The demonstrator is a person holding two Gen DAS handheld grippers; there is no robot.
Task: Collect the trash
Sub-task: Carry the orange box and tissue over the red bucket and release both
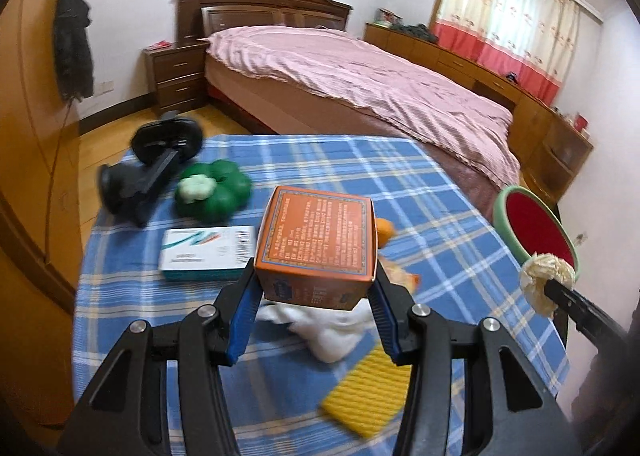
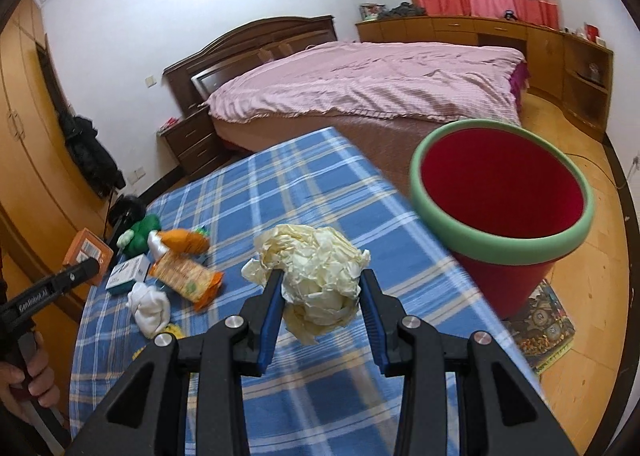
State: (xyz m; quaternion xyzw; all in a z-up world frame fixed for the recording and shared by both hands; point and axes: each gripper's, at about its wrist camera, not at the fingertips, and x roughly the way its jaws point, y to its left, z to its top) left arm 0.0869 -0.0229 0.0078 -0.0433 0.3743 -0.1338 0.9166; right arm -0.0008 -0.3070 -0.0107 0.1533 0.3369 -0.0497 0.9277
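The right tool (image 2: 320, 296) pinches a light, crushable paper wad (image 2: 310, 272) around its middle; the left tool (image 1: 314, 296) clamps a stiff orange carton (image 1: 316, 240) by its sides.

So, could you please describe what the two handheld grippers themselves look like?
Both match: the left gripper and right gripper have black angular linkage arms with silver round pivot bolts, and fingers lined with ribbed blue pads. In the right wrist view, the left gripper's black body carries white "GenRobot.AI" lettering, with a bare hand on its handle. No cables are visible.
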